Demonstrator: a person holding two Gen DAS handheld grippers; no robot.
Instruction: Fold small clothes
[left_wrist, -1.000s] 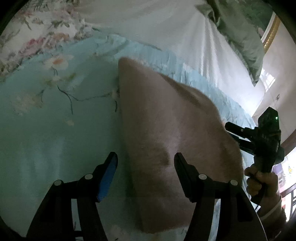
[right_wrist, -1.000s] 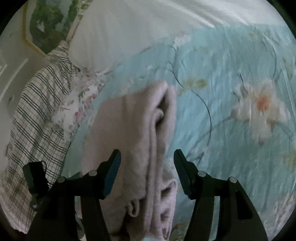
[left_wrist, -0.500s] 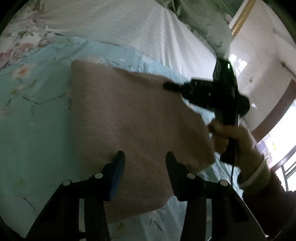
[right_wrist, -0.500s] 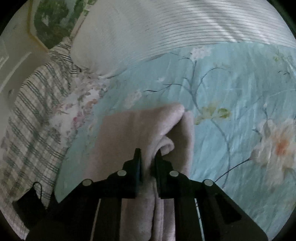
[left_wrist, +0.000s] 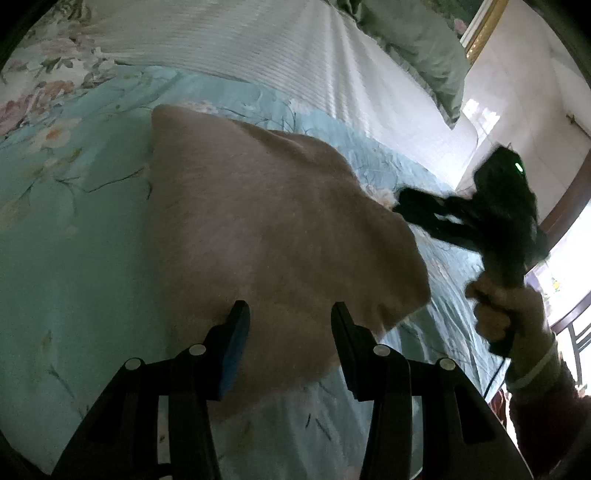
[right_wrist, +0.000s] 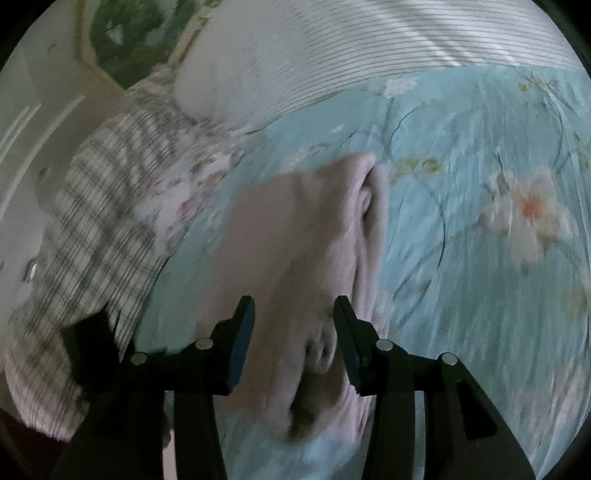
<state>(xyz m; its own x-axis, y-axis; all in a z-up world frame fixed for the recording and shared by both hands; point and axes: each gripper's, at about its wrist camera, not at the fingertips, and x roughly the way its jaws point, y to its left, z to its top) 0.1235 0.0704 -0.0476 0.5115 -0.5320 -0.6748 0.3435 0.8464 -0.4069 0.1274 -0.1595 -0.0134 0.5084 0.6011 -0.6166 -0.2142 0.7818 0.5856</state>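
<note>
The bed (left_wrist: 74, 240) carries a light blue floral cover, with a white striped sheet (left_wrist: 295, 48) and a plaid cloth (right_wrist: 103, 206) beyond. The folded pink garment (left_wrist: 258, 221) lies on the cover. My left tool (left_wrist: 290, 332) and right tool (right_wrist: 293, 325) both stand apart over it, gripping nothing.

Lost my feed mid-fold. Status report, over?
Left gripper open, empty. Right gripper open, empty. Folded pink garment flat on the blue floral bedspread. Nothing blocking.

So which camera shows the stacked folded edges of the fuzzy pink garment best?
The right wrist view: the fuzzy pink garment shows its layered, rolled edge running along its right side there, though motion-blurred. The left wrist view shows only its smooth top face on the floral blue bedspread, layers hidden.
</note>
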